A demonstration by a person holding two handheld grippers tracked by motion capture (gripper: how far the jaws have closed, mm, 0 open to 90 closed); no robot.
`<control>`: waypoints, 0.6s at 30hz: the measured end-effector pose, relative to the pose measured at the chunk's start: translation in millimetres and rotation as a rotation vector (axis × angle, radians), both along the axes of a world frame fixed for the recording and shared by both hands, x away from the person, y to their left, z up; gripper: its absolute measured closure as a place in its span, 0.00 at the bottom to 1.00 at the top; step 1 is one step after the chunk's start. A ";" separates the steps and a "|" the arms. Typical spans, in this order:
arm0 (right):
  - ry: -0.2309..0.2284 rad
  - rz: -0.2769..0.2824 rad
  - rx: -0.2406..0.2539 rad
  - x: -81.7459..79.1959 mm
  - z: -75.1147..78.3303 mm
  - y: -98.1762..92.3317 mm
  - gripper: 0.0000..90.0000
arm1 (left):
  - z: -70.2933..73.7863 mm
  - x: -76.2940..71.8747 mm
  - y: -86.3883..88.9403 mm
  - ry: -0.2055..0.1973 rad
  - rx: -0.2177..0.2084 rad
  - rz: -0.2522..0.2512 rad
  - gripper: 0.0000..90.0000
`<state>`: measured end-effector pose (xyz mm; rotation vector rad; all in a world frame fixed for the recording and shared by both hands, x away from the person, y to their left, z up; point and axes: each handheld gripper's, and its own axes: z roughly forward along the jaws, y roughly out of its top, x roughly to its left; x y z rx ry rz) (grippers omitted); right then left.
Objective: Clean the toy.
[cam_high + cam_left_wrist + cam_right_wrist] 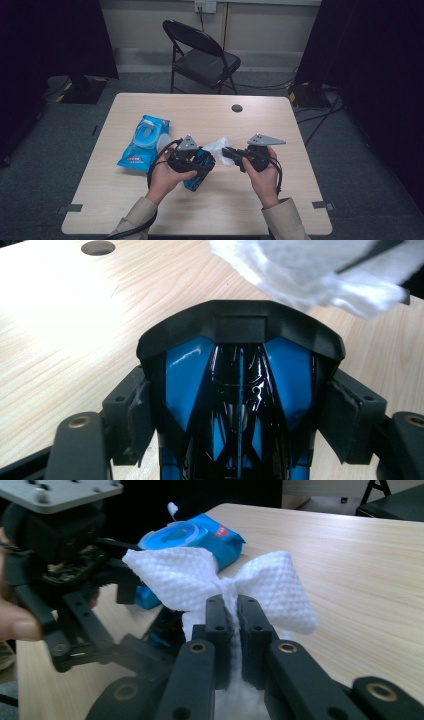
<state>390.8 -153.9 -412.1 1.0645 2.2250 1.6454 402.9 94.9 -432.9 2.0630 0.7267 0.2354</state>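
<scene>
The left gripper (200,162) clamps a glossy blue-and-black plastic toy car (240,405) while the right gripper (226,151), shut on a white textured wet wipe (200,580), likely next rubs it over the car.

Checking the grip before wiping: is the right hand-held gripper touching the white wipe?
Touching. The right gripper view shows the right hand-held gripper with jaws shut, pinching the white wipe between them.

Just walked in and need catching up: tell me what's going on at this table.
A person works two tools over a wooden table. The left tool grips a blue-and-black object. The right tool is clamped on a white wipe, held close beside that object. A blue wipes pack lies to the left.
</scene>
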 end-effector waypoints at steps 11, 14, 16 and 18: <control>0.002 0.034 0.012 -5.3 -2.5 15.9 0.95 | 3.8 -2.8 -5.7 0.014 -0.019 -0.008 0.28; 0.003 0.022 0.010 -3.7 -5.5 18.0 0.95 | 1.9 -2.5 -5.8 0.014 -0.013 -0.007 0.28; 0.007 0.017 0.007 -2.3 -6.9 18.8 0.95 | 0.4 -3.3 -6.3 0.018 -0.014 -0.004 0.28; 0.006 0.011 -0.001 -0.5 -7.5 19.8 0.95 | -0.7 -4.1 -7.0 0.012 -0.006 -0.012 0.28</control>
